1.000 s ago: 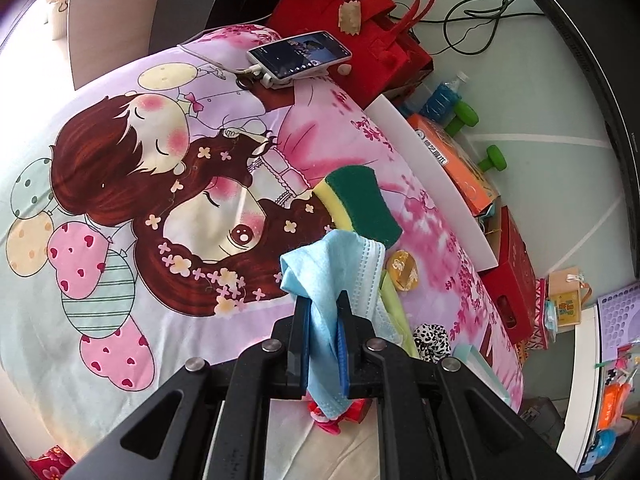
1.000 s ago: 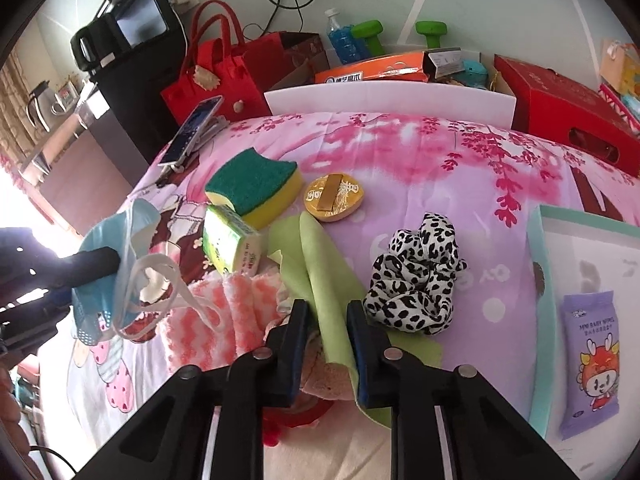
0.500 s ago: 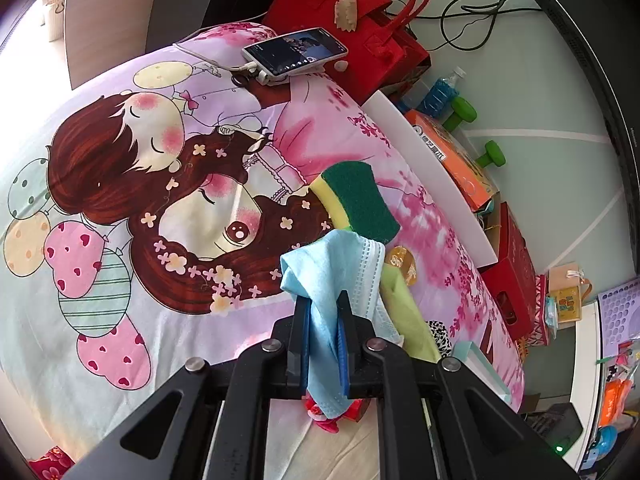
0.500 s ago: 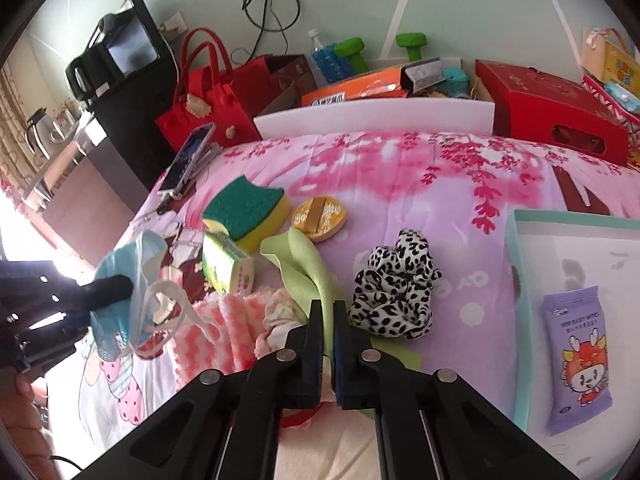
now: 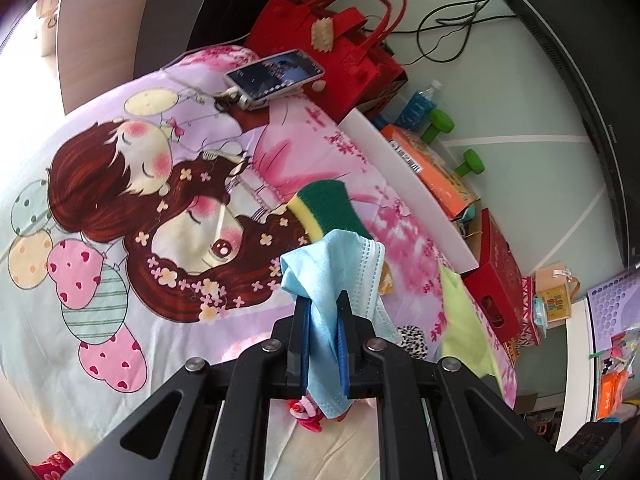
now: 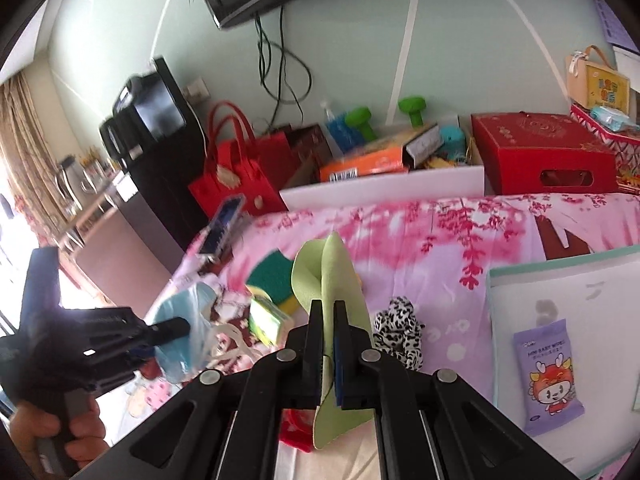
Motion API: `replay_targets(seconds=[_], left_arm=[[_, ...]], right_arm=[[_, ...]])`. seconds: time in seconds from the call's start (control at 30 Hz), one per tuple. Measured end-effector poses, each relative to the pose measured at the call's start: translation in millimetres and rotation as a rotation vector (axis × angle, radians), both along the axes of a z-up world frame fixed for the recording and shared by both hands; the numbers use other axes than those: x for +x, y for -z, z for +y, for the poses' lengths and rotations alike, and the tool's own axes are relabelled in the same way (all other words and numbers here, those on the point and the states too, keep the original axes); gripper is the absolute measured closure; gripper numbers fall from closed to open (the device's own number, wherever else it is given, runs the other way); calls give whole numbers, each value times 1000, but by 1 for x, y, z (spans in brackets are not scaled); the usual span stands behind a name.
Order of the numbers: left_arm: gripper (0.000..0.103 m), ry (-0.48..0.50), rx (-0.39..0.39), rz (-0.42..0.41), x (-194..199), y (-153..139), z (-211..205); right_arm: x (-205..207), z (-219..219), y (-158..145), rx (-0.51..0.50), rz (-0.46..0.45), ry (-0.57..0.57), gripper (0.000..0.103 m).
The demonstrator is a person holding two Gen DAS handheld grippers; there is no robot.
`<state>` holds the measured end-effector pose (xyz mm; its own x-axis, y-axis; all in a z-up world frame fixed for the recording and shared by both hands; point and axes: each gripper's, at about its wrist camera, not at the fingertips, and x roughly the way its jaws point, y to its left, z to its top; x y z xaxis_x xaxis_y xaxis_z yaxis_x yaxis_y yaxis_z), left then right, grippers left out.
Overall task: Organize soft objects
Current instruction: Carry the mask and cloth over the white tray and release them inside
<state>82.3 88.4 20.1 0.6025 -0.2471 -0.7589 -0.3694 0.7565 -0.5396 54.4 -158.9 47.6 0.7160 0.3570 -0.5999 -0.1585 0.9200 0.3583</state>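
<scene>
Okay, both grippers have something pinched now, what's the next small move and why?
Probably carry the green cloth toward the white tray on the right: the right gripper has it clamped and lifted off the bed, and the left gripper holds the blue mask.

Readable text: only the flat purple wipes packet with a cartoon dragon [image 6: 550, 376], lying in the teal-rimmed white tray [image 6: 491, 280] in the right wrist view. It reads "MINI BABY WIPES". Orange cardboard box [image 6: 362, 162] beyond the bed has a barcode label and print, too blurred to read. Yellow gift box with handle [image 6: 599, 80]: characters illegible.
</scene>
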Motion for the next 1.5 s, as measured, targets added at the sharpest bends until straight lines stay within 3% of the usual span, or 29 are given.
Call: replay_targets(seconds=[0.47, 0.6, 0.77, 1.2, 1.5], left_arm=[[92, 80, 57, -57, 0, -21, -33], [92, 156, 79, -78, 4, -28, -62], [92, 280, 112, -110, 12, -32, -111], [91, 675, 138, -172, 21, -6, -258], [91, 759, 124, -158, 25, 27, -303]], right_arm=[[-23, -44, -33, 65, -93, 96, 99], [-23, -65, -26, 58, -69, 158, 99], [-28, -111, -14, 33, -32, 314, 99], [-51, -224, 14, -38, 39, 665, 99], [-62, -267, 39, -28, 101, 782, 99]])
